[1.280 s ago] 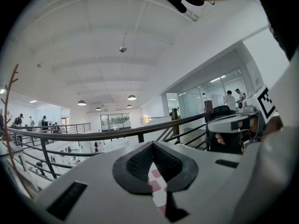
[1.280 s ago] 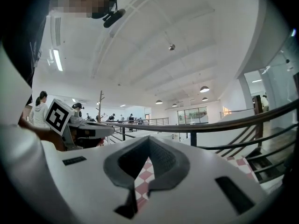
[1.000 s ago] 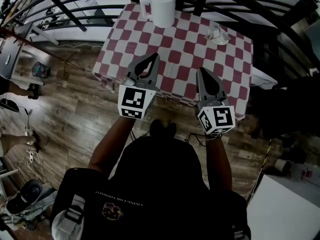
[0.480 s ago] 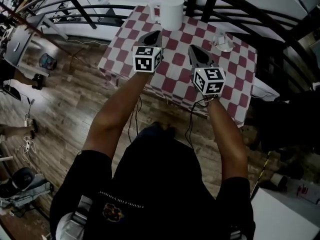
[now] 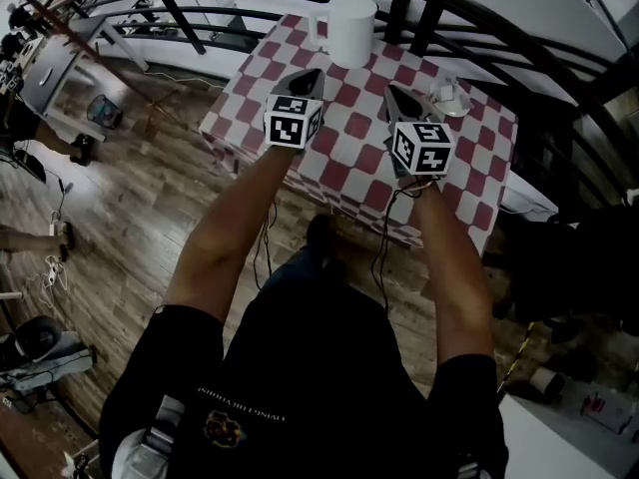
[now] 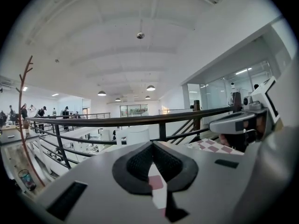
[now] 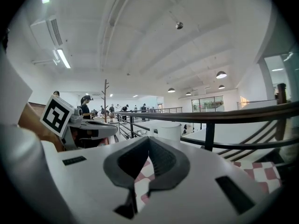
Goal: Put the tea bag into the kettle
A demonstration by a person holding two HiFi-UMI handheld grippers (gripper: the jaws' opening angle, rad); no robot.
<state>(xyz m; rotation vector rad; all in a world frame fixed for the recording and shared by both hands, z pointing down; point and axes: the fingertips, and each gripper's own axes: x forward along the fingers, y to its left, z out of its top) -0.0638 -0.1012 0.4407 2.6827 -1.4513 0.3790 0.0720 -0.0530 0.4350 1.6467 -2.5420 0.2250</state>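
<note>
A white kettle (image 5: 351,28) with a handle on its left stands at the far edge of the red-and-white checked table (image 5: 469,173). It shows as a white cylinder behind the jaws in the left gripper view (image 6: 138,136) and in the right gripper view (image 7: 167,130). A small clear dish (image 5: 447,98) with a pale scrap in it, too small to identify, lies at the far right. My left gripper (image 5: 310,76) hovers over the table short of the kettle, shut and empty. My right gripper (image 5: 396,95) hangs just left of the dish, also shut with nothing between its jaws.
A dark metal railing (image 5: 479,18) runs right behind the table's far edge, with an open drop beyond it. Wooden floor (image 5: 130,218) lies to the left and near side. Bags and cables (image 5: 40,342) sit on the floor at far left.
Both grippers have gone forward from the table's near edge to over its middle, towards the kettle and dish. Their jaws have stayed shut.
</note>
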